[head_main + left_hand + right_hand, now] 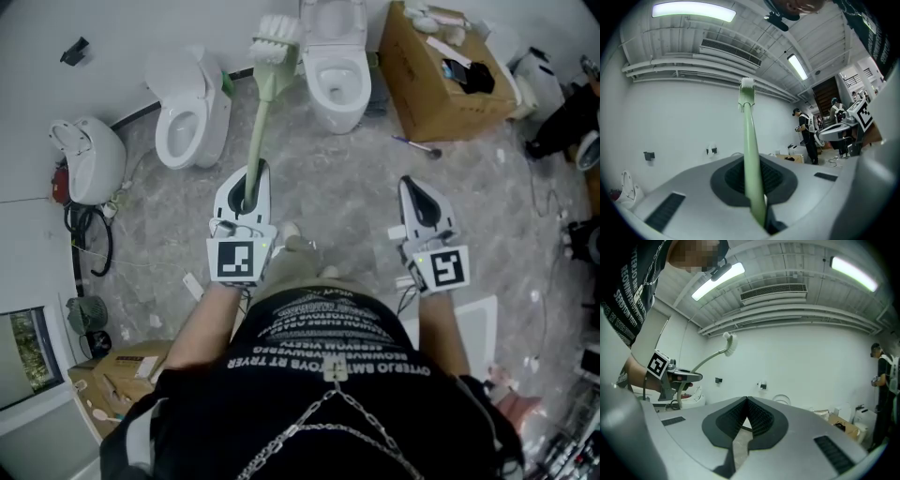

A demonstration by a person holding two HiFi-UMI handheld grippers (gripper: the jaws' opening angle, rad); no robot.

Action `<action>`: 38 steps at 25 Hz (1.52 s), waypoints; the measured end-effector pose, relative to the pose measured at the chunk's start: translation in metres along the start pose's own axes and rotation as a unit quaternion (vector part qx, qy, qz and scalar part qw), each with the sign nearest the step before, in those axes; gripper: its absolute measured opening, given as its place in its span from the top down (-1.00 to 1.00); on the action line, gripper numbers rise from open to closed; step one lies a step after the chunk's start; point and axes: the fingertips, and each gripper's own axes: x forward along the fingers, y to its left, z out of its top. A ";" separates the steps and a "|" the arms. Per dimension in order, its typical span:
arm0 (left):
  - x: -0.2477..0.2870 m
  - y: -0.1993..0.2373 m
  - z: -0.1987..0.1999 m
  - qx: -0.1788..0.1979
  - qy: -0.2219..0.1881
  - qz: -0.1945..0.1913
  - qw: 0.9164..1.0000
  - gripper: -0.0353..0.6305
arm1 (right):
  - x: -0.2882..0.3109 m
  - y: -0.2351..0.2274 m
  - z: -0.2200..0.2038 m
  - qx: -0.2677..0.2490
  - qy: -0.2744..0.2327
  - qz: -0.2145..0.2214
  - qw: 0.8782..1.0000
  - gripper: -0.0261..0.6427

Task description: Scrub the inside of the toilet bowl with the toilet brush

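Pale green toilet brush (262, 108): long axis up and away, bristle head left of white ceramic toilet bowl (339, 82).
Left gripper (254, 178): clamped on handle.
Right gripper (412, 186): closed, empty.

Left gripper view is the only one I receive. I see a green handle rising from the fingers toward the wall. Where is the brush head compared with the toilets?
Observer: In the head view the toilet brush is raised, and its head shows between the two toilets. It is inside neither bowl.
Operator: Which toilet does it show closer to?
Observer: In that view, the head is just beside the right toilet. The left toilet is farther off.
Operator: And what does the right gripper do?
Observer: The right gripper has its fingers together and holds nothing. It is held level with the left gripper, apart from it.
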 end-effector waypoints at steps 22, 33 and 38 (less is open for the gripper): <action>0.124 0.047 -0.021 0.004 0.006 -0.028 1.000 0.87 | 0.117 -0.055 -0.008 -0.002 0.023 -0.012 1.000 0.91; 0.191 0.082 -0.033 0.004 0.011 -0.037 0.999 0.87 | 0.182 -0.073 -0.017 0.003 0.043 -0.014 0.999 0.91; 0.217 0.100 -0.037 -0.013 0.008 -0.042 0.999 0.87 | 0.213 -0.083 -0.014 -0.003 0.049 -0.020 0.999 0.91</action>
